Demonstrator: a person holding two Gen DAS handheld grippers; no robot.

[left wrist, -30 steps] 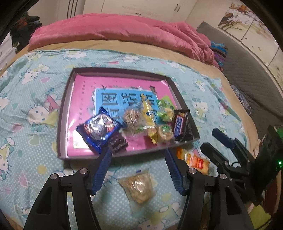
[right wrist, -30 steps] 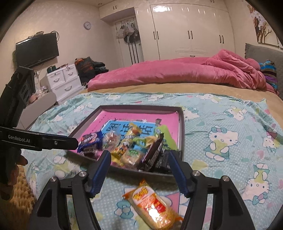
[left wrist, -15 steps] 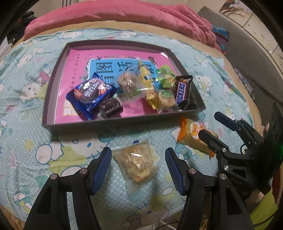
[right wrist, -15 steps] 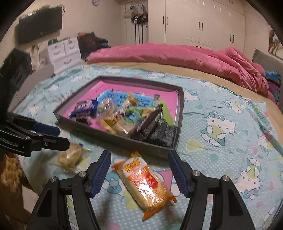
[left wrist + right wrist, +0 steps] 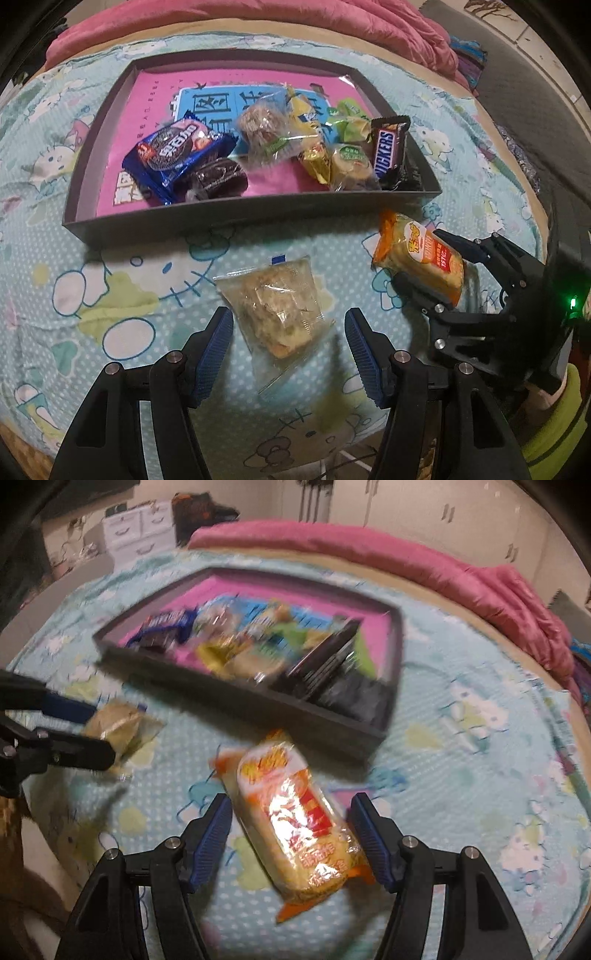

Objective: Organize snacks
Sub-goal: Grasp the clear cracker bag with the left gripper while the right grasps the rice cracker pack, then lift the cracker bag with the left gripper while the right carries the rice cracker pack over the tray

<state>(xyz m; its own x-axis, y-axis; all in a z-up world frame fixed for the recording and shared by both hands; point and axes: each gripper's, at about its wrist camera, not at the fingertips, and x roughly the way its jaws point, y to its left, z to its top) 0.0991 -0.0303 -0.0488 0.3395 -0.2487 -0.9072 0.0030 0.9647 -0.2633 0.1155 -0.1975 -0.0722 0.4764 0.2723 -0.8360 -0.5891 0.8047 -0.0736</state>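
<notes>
So the bed (image 5: 122,295), covered in a cartoon-cat sheet with a pink duvet (image 5: 369,550) bunched behind, is shared by the snack tray (image 5: 229,218), a clear-wrapped pastry (image 5: 277,306) straddled by the parted left gripper (image 5: 288,347), and an orange cracker pack (image 5: 295,819) framed by the parted right gripper (image 5: 291,830).

"SNICKERS" runs along the brown chocolate bar wrapper (image 5: 388,148) (its first letter is partly hidden); large Chinese characters mark the blue sheet (image 5: 221,103).

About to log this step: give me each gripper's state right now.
Left gripper: open, straddling the clear-wrapped pastry, pads not touching.
Right gripper: open around the orange-wrapped cake, not gripping yet.
</notes>
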